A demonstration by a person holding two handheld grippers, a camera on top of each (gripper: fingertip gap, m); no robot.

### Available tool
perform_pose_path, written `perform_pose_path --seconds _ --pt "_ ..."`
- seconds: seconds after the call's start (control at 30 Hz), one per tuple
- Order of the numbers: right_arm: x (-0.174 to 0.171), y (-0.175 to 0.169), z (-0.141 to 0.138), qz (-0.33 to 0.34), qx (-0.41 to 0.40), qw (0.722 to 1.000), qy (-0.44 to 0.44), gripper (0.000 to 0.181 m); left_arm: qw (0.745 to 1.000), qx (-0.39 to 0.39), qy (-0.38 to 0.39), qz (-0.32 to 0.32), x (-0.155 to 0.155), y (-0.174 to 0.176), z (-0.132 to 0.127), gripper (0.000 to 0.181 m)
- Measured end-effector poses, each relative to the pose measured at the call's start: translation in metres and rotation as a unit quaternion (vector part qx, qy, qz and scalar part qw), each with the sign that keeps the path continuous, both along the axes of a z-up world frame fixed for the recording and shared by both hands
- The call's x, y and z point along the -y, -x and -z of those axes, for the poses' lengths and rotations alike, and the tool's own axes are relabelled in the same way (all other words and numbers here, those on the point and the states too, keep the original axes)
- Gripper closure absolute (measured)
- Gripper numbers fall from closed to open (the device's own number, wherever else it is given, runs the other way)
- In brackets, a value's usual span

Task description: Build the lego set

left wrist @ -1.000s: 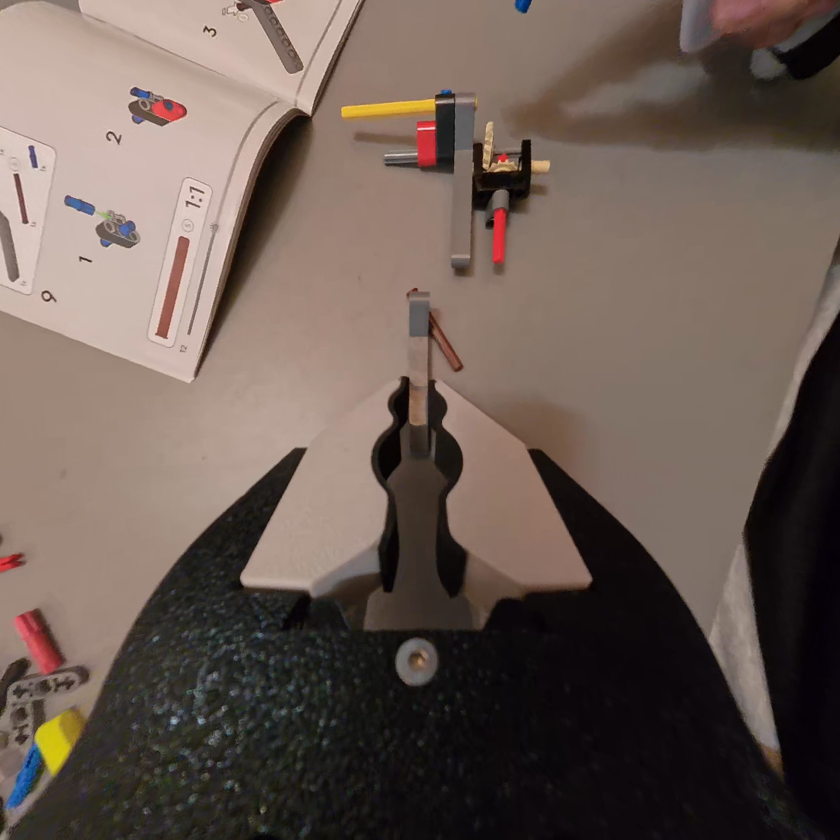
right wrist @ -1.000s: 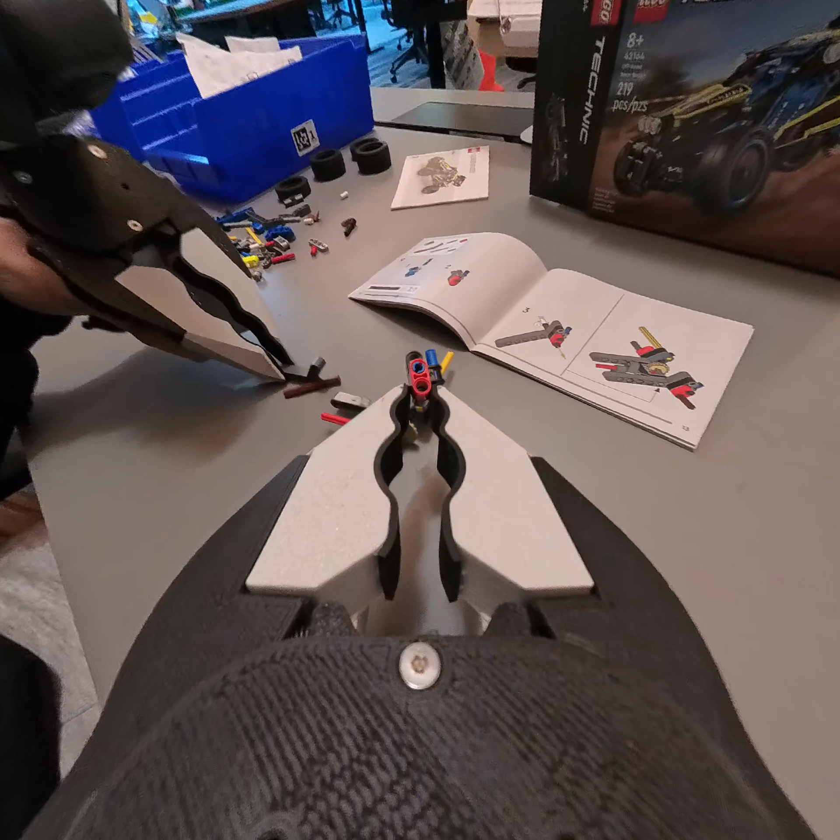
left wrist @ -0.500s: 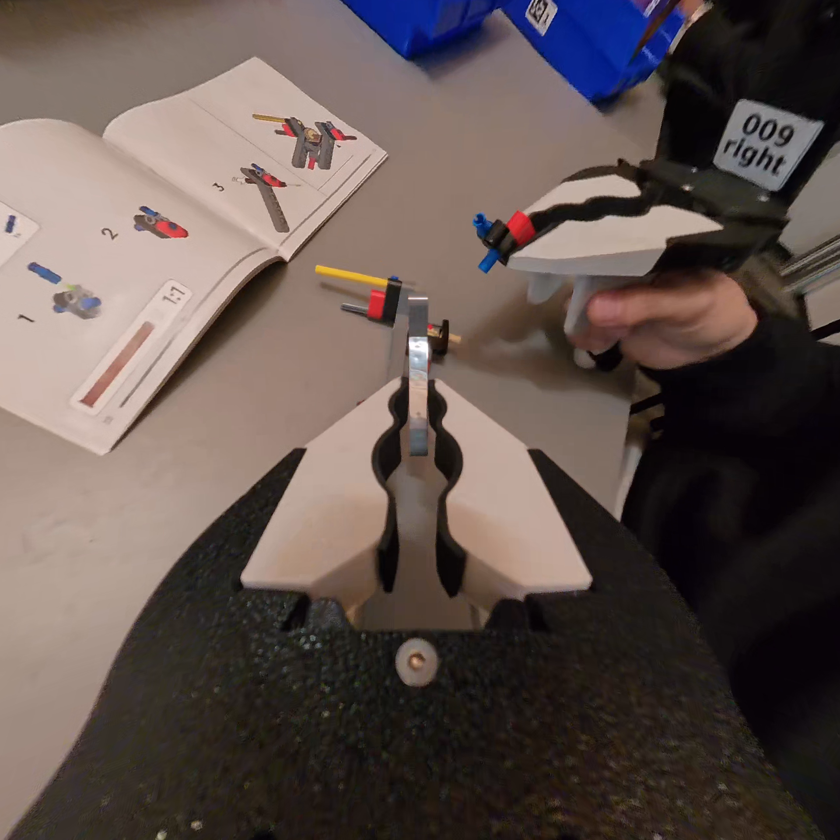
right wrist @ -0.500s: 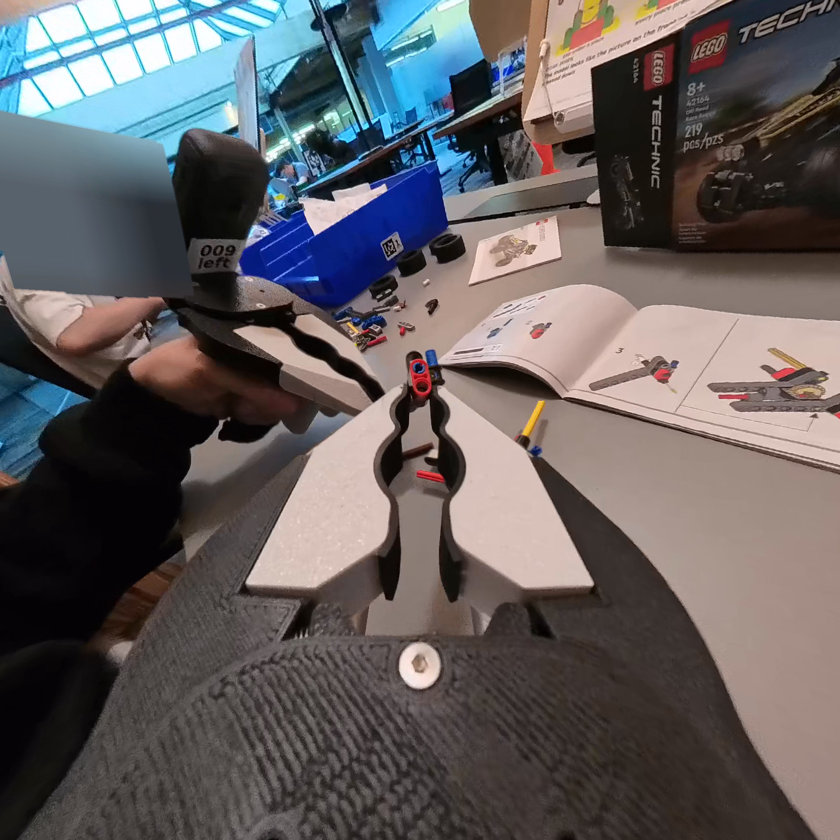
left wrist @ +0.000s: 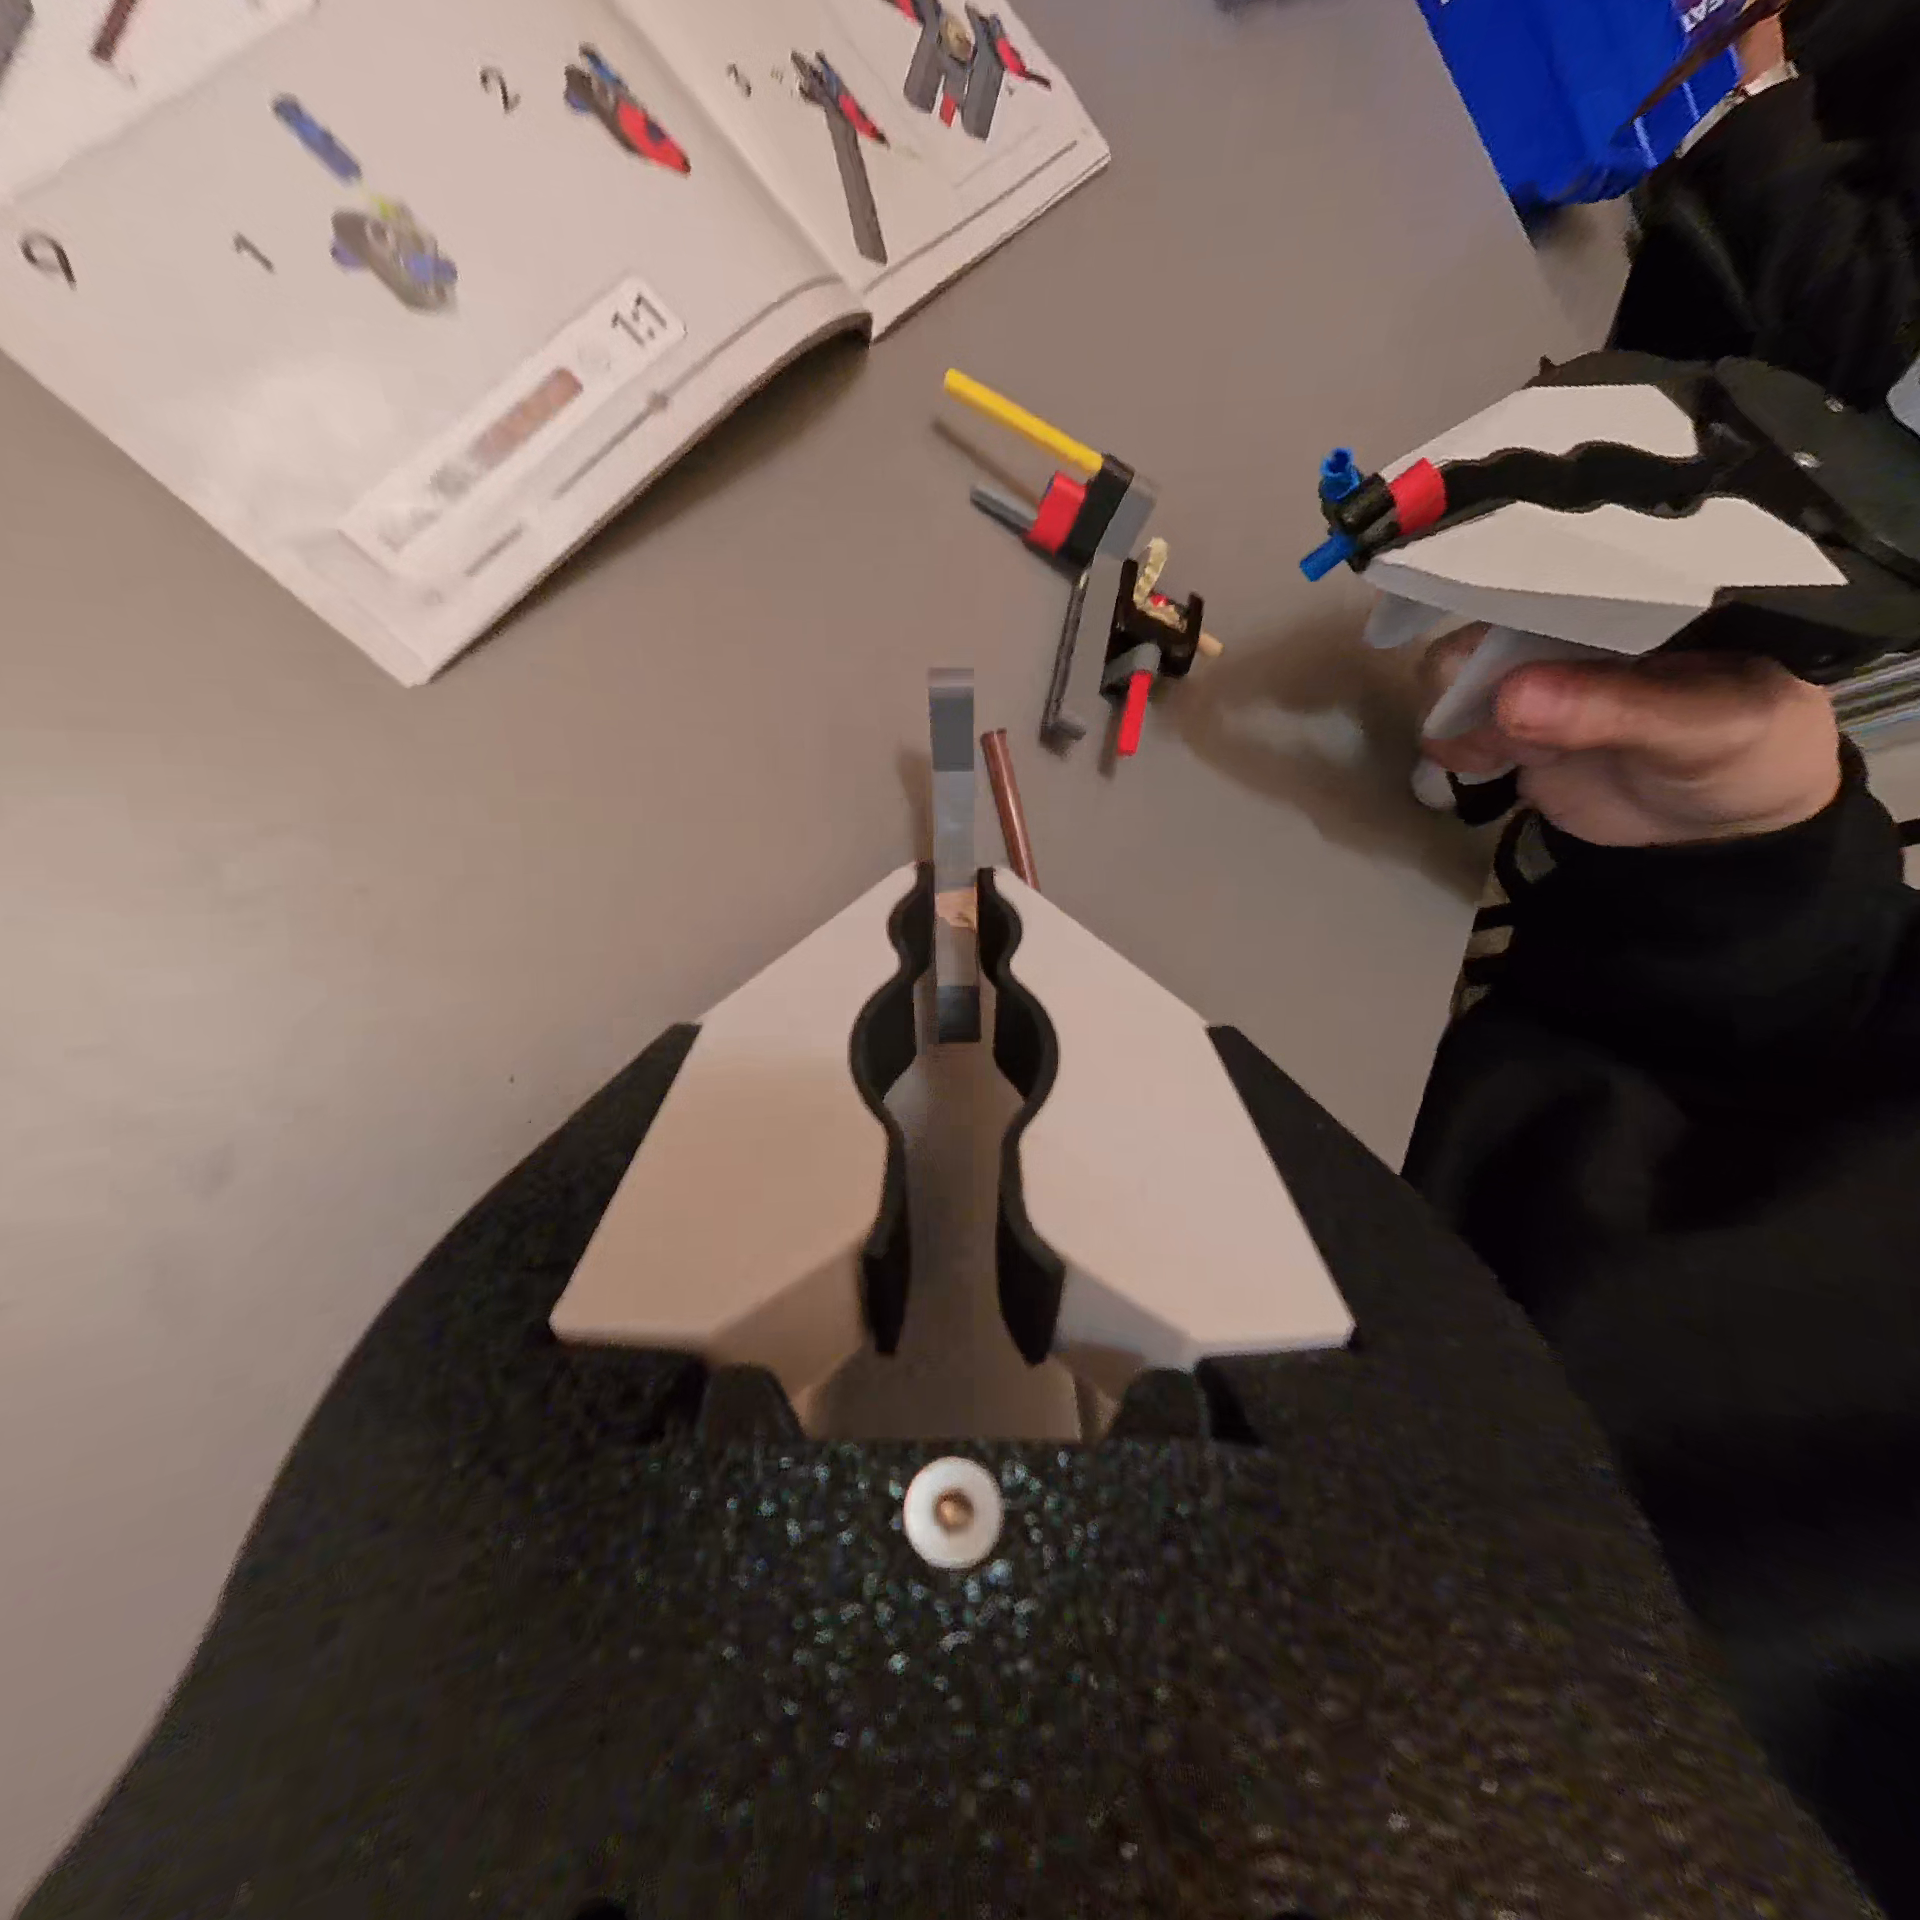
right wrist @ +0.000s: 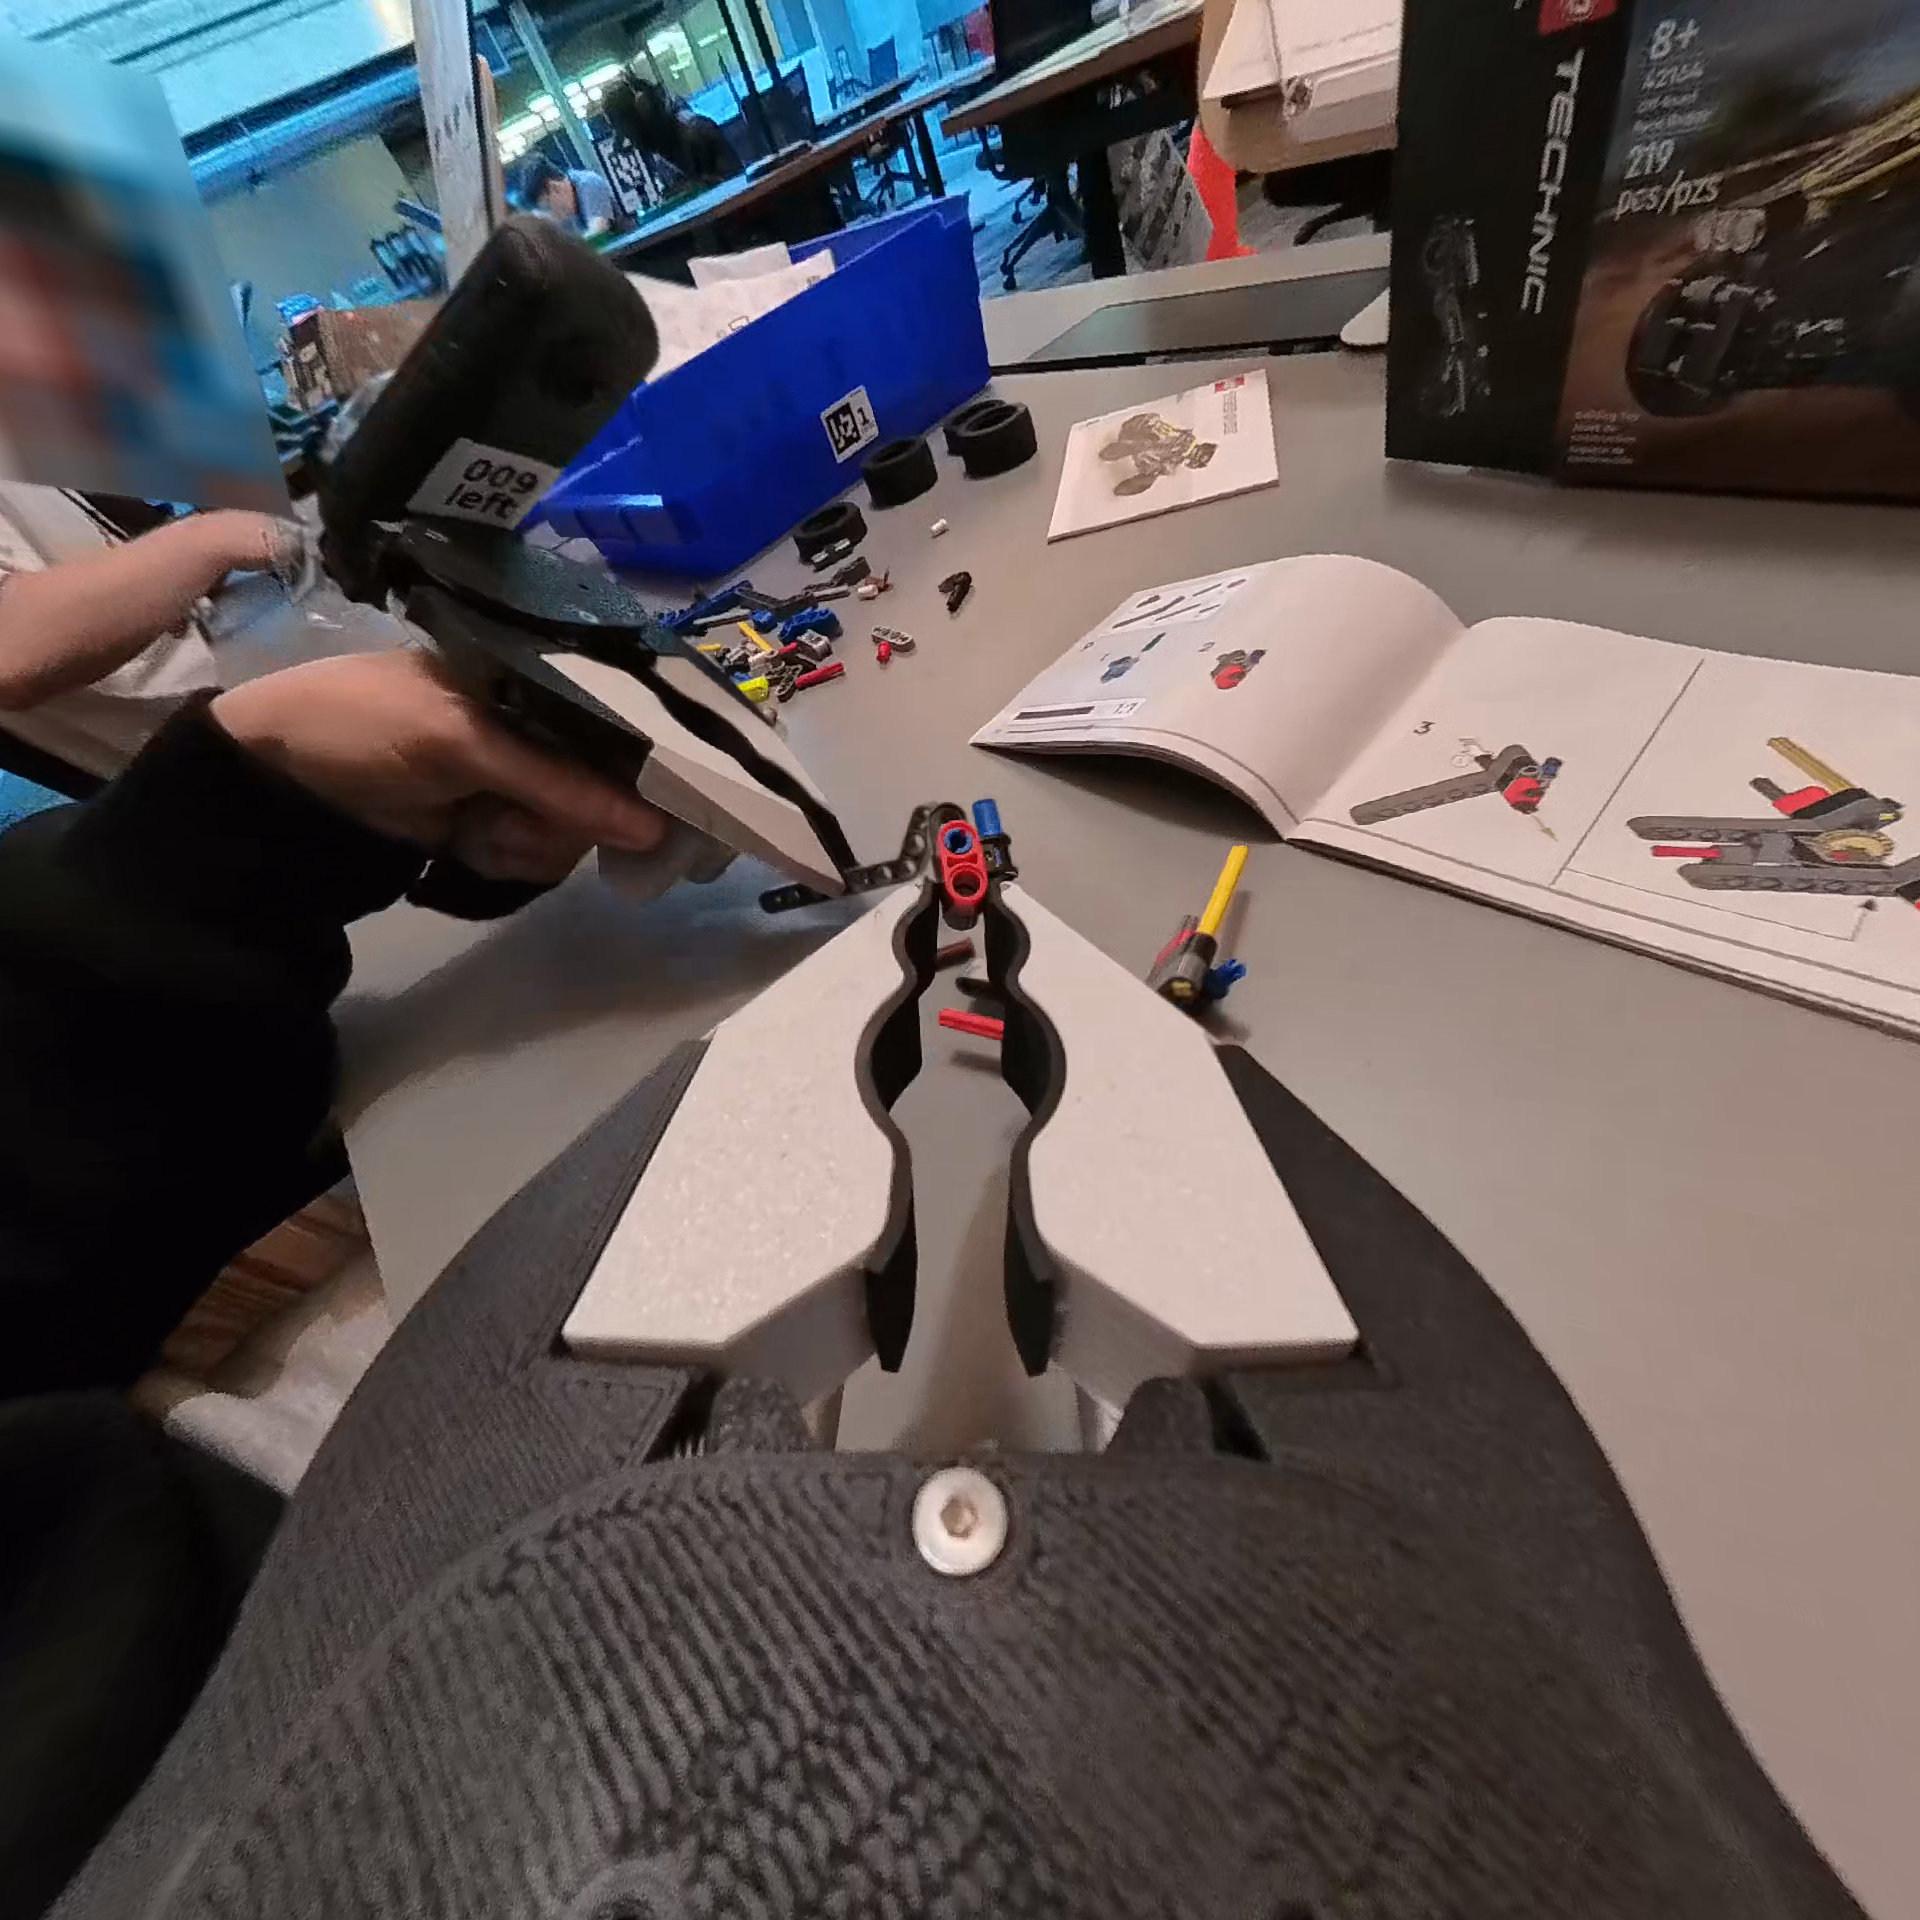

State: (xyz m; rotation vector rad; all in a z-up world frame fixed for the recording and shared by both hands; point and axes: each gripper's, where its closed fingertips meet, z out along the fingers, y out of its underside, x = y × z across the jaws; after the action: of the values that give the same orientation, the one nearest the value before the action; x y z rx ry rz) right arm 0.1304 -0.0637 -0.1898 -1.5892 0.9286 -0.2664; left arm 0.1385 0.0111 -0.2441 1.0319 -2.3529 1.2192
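My left gripper (left wrist: pixel 951 883) is shut on a long grey beam (left wrist: pixel 951 790) that sticks out forward above the table. My right gripper (right wrist: pixel 961 894) is shut on a small red-and-black connector piece with blue pins (right wrist: pixel 966 857). In the right wrist view the left gripper (right wrist: pixel 831 862) holds the beam's end (right wrist: pixel 904 852) right beside that piece. In the left wrist view the right gripper (left wrist: pixel 1382 520) hovers at the right with its piece (left wrist: pixel 1371 504). A part-built assembly with a yellow axle (left wrist: pixel 1101 551) lies on the table, and it shows in the right wrist view (right wrist: pixel 1205 925).
A brown axle (left wrist: pixel 1008 800) lies by the beam. The open manual (right wrist: pixel 1455 748) lies right of the assembly. A blue bin (right wrist: pixel 790 405), black tyres (right wrist: pixel 987 436), a pile of loose pieces (right wrist: pixel 769 644), a small booklet (right wrist: pixel 1169 452) and the set's box (right wrist: pixel 1662 239) stand farther back.
My left gripper with the grey beam has swung down and closer to the right gripper, so the beam's end now sits beside the red piece. Both grips are unchanged.
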Motion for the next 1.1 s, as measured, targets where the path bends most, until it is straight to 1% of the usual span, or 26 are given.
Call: perform_pose_path --seconds 0.1,0.2,0.27,0.43,0.57,0.73,0.83,0.9,1.03,1.1 --pt "-0.005 0.001 0.006 -0.002 -0.011 1.0 0.02 0.175 1.0 -0.027 -0.001 0.001 -0.002 0.004 0.008 0.176" --pt "-0.012 0.006 0.017 -0.018 -0.033 0.998 0.047 0.175 0.999 -0.037 0.007 0.002 -0.001 0.007 0.008 0.176" --pt "-0.014 0.005 0.017 -0.016 -0.031 0.998 0.051 0.175 0.999 -0.038 0.011 -0.002 -0.001 0.007 0.007 0.175" --pt "-0.019 0.005 0.018 -0.012 -0.033 0.998 0.057 0.175 0.999 -0.028 0.015 -0.018 0.002 0.009 0.007 0.17" --pt "-0.018 0.003 0.02 -0.003 -0.039 0.998 0.056 0.175 1.0 -0.025 0.014 -0.008 0.001 0.018 0.006 0.167" --pt "-0.022 0.004 0.022 -0.01 -0.037 0.997 0.07 0.175 1.0 0.009 -0.013 -0.016 -0.008 0.01 0.007 0.165" --pt "-0.026 0.008 0.02 -0.012 -0.026 0.997 0.078 0.175 1.0 0.014 -0.013 -0.005 -0.009 0.013 0.004 0.162" --pt "-0.032 0.014 0.016 -0.021 -0.011 0.997 0.078 0.175 0.999 0.036 -0.013 0.002 -0.01 0.012 -0.003 0.162" --pt "-0.037 0.019 0.009 -0.032 0.006 0.996 0.078 0.175 0.99 0.136 0.008 0.037 -0.008 0.011 -0.03 0.162" --pt "-0.035 0.019 0.011 -0.035 0.002 0.996 0.085 0.175 0.985 0.165 0.012 0.048 -0.008 0.012 -0.037 0.164"
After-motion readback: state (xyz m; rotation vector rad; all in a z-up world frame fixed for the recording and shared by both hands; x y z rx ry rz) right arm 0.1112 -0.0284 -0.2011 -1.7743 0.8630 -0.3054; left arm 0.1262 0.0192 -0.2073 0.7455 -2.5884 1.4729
